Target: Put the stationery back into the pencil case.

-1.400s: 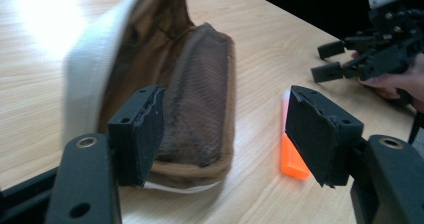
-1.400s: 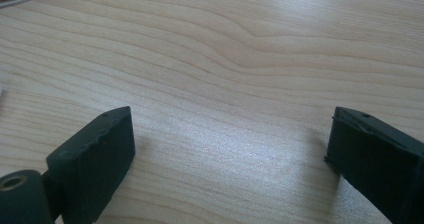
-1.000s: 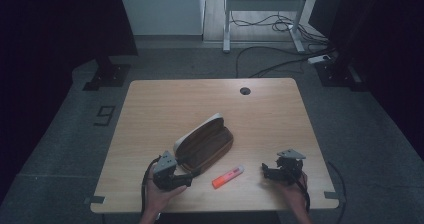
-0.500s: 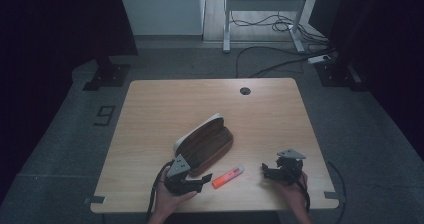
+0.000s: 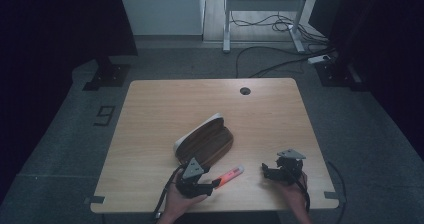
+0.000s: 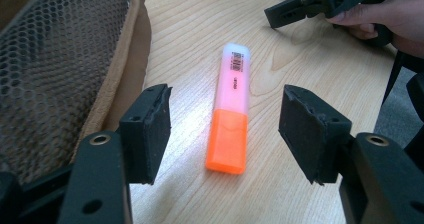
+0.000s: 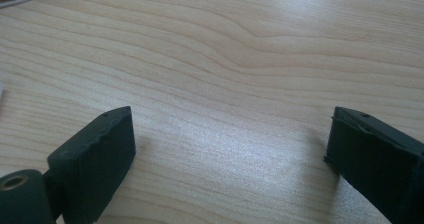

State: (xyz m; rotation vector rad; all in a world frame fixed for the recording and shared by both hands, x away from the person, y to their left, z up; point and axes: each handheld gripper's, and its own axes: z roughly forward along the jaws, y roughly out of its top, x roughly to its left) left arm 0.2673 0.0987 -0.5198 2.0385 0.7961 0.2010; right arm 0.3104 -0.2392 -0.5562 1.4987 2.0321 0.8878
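1. The left gripper (image 6: 227,129) sits low over the wooden table (image 5: 150,109) at its near edge, jaws spread wide and holding nothing.
2. An orange highlighter (image 6: 231,109) lies flat between those jaws, touching neither, its orange cap nearest the gripper and its pale barrel pointing away.
3. Just beside the left jaw rests a brown case (image 6: 60,59) with a mesh face.
4. Off to the right, well apart, the right gripper (image 5: 270,171) is open wide over bare wood.
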